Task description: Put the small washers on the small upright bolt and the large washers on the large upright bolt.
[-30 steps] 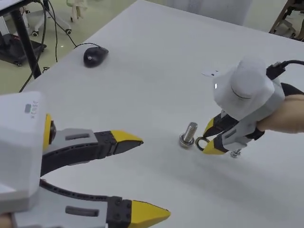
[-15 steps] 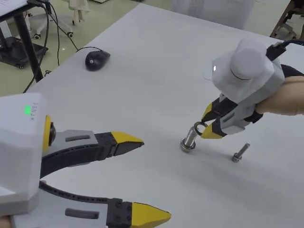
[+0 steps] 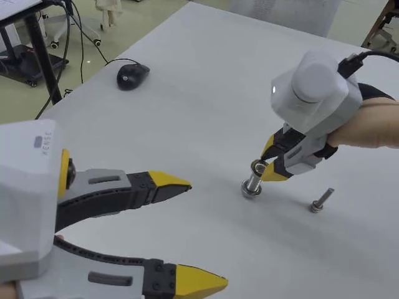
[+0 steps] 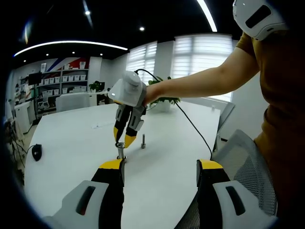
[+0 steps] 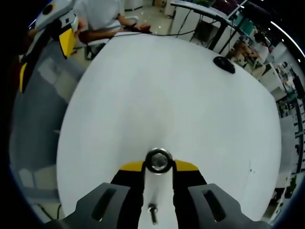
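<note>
Right tongs (image 3: 269,169) are pinching a washer (image 3: 259,167) by its rim, holding it level at the tip of the large upright bolt (image 3: 252,182), which is standing well in from the edges of the worktop (image 3: 206,93). A second washer (image 3: 251,193) is lying around that bolt's foot. Nearby but apart, the small upright bolt (image 3: 320,200) is standing bare. Toward the near edge, the left tongs (image 3: 206,233) are hovering spread wide, gripping nothing.
</note>
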Tool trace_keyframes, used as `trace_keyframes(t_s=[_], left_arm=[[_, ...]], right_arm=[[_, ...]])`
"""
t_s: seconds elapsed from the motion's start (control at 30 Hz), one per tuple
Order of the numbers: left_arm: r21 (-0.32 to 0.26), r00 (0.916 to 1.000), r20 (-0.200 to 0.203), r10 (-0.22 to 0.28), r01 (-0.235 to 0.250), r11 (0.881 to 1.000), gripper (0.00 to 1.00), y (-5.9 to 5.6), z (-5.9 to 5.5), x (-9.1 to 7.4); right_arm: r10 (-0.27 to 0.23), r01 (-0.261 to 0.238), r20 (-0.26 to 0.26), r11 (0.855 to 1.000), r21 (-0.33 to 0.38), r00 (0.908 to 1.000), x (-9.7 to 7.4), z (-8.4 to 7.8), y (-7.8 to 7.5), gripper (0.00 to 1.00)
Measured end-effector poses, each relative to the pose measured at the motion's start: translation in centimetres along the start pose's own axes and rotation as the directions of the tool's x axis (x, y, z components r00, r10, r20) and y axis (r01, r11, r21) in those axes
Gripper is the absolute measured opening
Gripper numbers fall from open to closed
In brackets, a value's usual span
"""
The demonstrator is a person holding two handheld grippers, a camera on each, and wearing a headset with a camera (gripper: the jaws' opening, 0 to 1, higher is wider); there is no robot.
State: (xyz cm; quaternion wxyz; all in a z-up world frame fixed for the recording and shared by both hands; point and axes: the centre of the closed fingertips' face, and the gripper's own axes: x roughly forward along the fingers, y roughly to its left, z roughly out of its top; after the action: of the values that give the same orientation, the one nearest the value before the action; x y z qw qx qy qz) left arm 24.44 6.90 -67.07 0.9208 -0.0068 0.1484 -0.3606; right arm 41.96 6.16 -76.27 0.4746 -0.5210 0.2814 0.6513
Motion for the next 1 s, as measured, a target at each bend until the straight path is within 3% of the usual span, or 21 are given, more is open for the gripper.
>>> trace_keyframes(t_s=[1.0], left_arm=[[-0.021, 0.9999, -0.010, 0.006, -0.006, 1.000, 0.60, 0.6, -0.7, 0.1]], right_arm=[[0.044, -0.044, -0.030, 0.999, 0.025, 0.9986, 3.8, -1.1, 0.1, 0.22]])
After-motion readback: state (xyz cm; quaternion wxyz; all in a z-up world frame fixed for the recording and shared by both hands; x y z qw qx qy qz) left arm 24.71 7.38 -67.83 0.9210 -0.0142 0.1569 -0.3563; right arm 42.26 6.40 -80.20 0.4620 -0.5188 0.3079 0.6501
